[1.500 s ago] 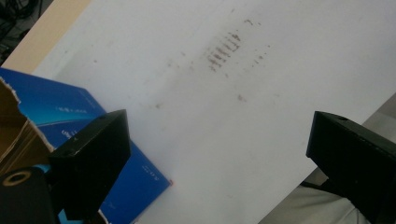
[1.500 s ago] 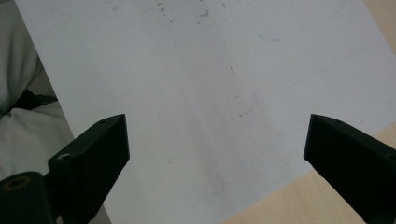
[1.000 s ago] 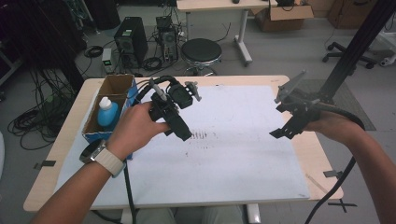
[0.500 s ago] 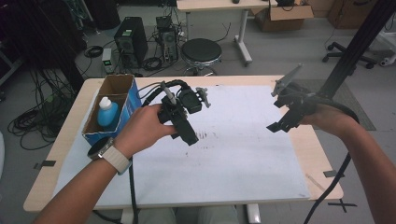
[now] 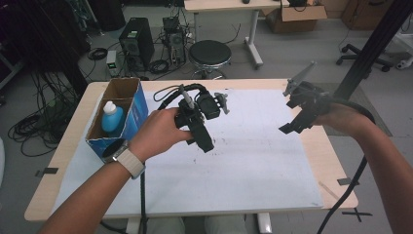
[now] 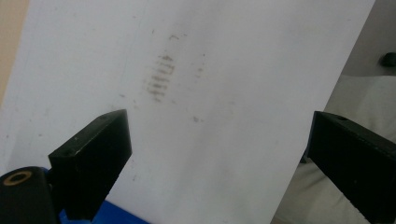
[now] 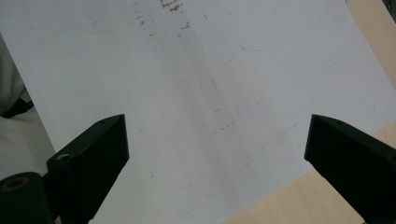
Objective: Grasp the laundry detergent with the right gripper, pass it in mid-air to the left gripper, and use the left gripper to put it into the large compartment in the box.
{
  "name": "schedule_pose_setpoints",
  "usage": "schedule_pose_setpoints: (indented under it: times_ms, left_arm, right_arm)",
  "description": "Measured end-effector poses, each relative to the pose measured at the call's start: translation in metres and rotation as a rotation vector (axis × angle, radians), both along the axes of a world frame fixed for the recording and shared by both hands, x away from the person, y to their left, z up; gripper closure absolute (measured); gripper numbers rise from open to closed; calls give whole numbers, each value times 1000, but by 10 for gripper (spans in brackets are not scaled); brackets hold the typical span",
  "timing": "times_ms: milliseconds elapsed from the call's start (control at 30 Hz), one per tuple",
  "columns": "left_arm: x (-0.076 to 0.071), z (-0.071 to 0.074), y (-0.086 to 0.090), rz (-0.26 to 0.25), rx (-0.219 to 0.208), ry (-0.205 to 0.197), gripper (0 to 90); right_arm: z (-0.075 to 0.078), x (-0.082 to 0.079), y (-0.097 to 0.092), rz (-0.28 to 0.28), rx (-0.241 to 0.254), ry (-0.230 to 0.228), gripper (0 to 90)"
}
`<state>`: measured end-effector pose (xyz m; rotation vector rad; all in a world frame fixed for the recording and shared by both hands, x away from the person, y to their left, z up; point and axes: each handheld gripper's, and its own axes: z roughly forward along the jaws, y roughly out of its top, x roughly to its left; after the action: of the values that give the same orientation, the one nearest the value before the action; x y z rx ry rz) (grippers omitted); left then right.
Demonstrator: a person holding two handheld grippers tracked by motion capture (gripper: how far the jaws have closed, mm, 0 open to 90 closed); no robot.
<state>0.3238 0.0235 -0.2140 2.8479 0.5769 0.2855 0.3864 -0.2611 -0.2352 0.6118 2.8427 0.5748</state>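
- Your left gripper (image 5: 203,141) hangs over the left-middle of the white sheet (image 5: 253,170), which covers most of the table (image 5: 336,195).
- Your right gripper (image 5: 288,127) hangs over the sheet's right part, well apart from the left one.
- The cardboard box (image 5: 134,105) stands at the table's left edge, just left of your left hand (image 5: 158,131).
- A bottle (image 5: 111,118) stands upright inside that box.
- Behind the table, on the floor, a round stool (image 5: 209,53) stands, with a computer tower (image 5: 134,41) to its left.

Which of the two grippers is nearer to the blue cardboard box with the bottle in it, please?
Left. The left gripper hovers over the white sheet just beside the blue cardboard box; the right gripper is near the table's far right edge.
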Motion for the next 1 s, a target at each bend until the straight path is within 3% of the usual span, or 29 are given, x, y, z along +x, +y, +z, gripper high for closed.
schedule_pose_setpoints:
  times_ms: [1000]
  left_arm:
    - [-2, 0, -3, -3, 7, -13, 75]
  right_arm:
    - [0, -5, -2, 3, -7, -2, 62]
